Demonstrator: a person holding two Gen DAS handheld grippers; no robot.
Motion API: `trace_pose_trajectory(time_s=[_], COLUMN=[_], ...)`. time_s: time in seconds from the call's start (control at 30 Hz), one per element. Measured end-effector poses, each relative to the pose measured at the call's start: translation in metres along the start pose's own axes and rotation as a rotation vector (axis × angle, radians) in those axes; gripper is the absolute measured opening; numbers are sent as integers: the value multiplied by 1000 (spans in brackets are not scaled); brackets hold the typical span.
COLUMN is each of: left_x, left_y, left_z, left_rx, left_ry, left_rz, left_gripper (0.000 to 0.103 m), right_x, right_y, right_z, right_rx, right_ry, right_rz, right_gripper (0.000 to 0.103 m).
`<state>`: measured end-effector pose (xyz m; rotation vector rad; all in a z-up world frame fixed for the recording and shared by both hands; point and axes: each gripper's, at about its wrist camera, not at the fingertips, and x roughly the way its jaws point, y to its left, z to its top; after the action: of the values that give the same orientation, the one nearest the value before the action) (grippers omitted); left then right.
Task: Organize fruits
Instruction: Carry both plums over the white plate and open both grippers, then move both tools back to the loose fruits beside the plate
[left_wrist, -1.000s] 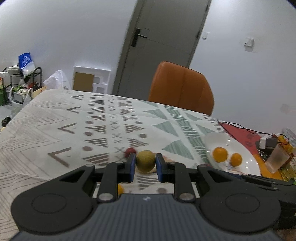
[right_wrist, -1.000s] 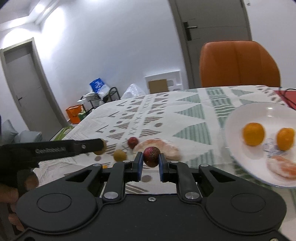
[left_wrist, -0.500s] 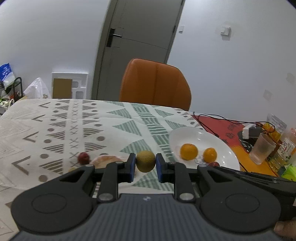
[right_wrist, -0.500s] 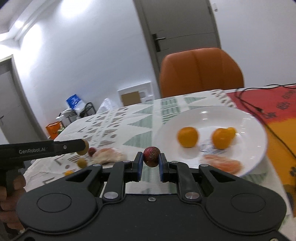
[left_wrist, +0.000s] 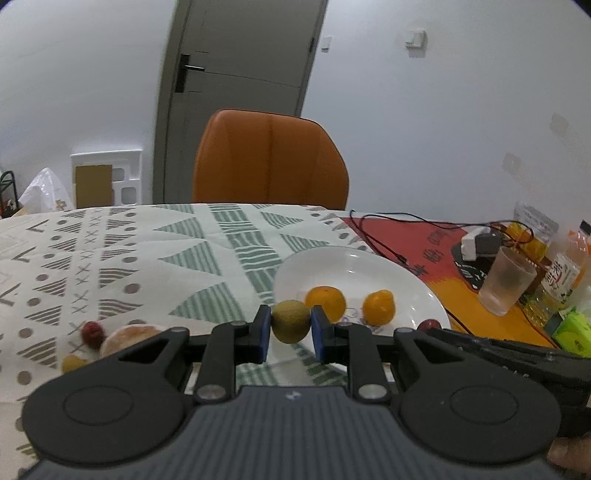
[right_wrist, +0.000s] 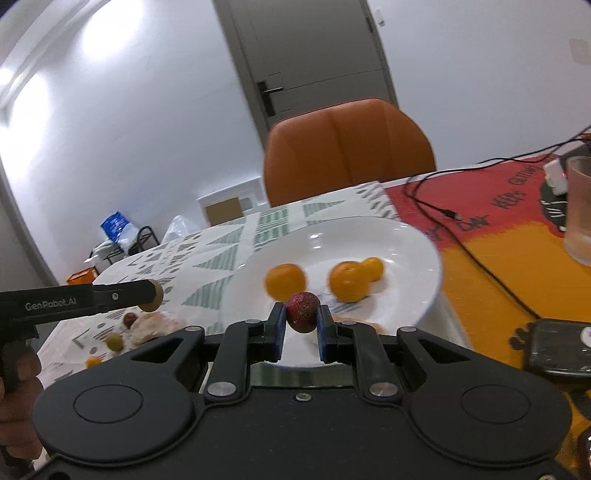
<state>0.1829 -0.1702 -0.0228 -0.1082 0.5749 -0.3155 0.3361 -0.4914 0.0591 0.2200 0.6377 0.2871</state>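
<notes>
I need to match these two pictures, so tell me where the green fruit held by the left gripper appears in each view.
Left wrist view: the green fruit sits at centre, clamped in the left gripper.
Right wrist view: the same fruit shows at the left edge, at the tip of the black gripper reaching in.
Shared landmark: the white plate with the orange fruits.

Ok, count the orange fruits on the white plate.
3 on the white plate: one on the left, one in the middle, a smaller one behind it. Others may be hidden behind the jaws.
</notes>
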Motion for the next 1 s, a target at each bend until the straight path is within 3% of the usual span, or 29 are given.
trace_pose_trajectory(time_s=[0.4, 0.7, 0.77, 0.87, 0.9, 1.0], left_x=[28, 19, 16, 9, 6, -2], left_y=[-31, -11, -5, 4, 6, 14], left_z=[1, 3, 3, 1, 0, -3], left_rx=[39, 16, 0, -11, -10, -12], left_ry=[33, 27, 32, 23, 17, 0], left_rz=[-39, 32, 47, 76, 87, 109], left_gripper=[22, 27, 33, 51, 57, 68], right_x=[-7, 2, 3, 4, 5, 5], right_y=[-28, -37, -36, -35, -35, -33], right_z=[7, 6, 7, 9, 9, 10], right_rx=[9, 24, 23, 22, 23, 28], right_ry=[-16, -8, -11, -17, -19, -22], right_rz=[-40, -50, -50, -58, -61, -73], right_gripper=[16, 16, 16, 18, 23, 24])
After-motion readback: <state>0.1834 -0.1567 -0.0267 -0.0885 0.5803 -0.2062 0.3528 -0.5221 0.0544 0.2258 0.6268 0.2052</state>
